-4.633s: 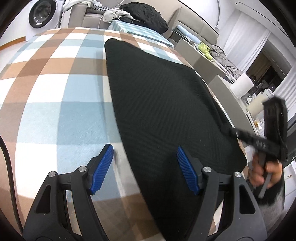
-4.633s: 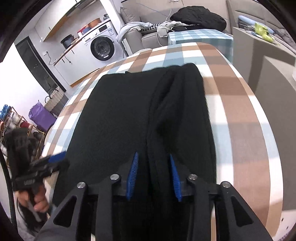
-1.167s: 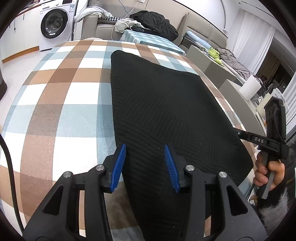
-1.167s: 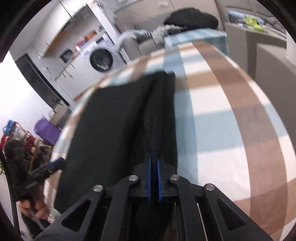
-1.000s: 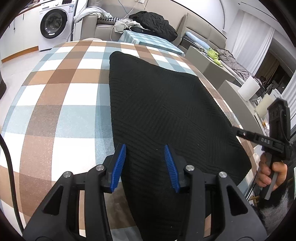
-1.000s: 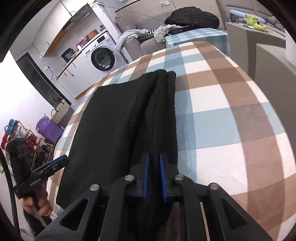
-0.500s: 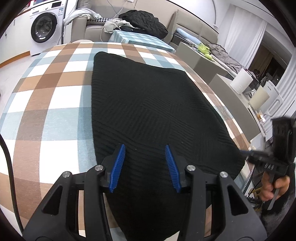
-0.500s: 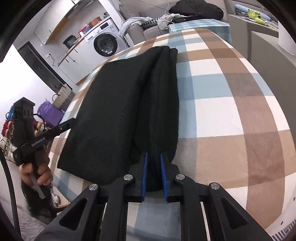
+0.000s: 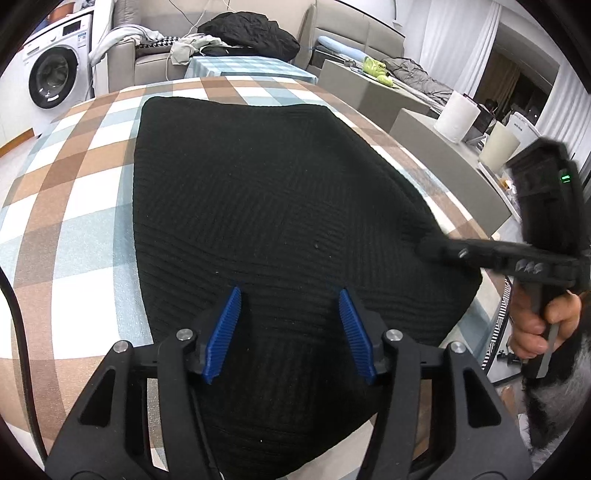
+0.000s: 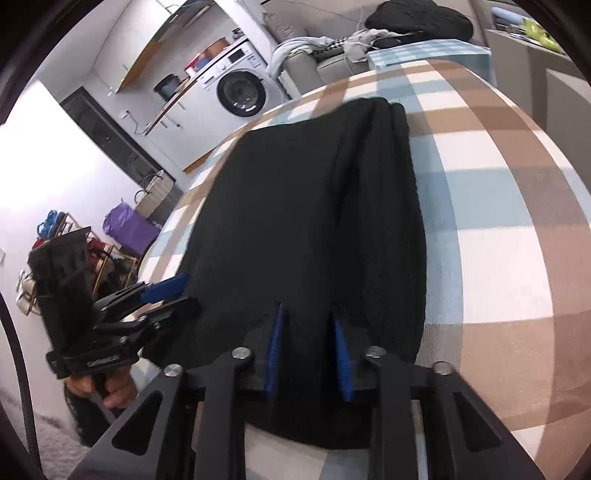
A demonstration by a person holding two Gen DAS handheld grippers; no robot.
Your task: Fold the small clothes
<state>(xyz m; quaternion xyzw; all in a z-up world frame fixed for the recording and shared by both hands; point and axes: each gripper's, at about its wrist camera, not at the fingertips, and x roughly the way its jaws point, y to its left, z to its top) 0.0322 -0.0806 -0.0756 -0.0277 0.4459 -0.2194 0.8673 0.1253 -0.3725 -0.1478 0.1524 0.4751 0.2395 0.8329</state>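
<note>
A black knit garment (image 9: pixel 266 206) lies flat on the checked table cover (image 9: pixel 70 236), folded lengthwise with a doubled strip along its right side (image 10: pixel 384 206). My left gripper (image 9: pixel 290 332) is open, its blue pads over the garment's near edge with cloth between and under them. My right gripper (image 10: pixel 308 352) is open, its pads straddling the near end of the folded strip. Each gripper shows in the other's view: the right one at the garment's right edge (image 9: pixel 480 254), the left one at its left corner (image 10: pixel 147 295).
A washing machine (image 9: pixel 51 77) stands at the back left. A sofa with piled clothes (image 9: pixel 243 33) is behind the table. Grey low tables (image 9: pixel 436 147) with white cylinders stand on the right. A rack and purple bag (image 10: pixel 129 229) stand on the left.
My right gripper has opened, having been shut on the folded strip a second ago. My left gripper has moved right over the garment and opened wider. The garment has shifted toward the near edge.
</note>
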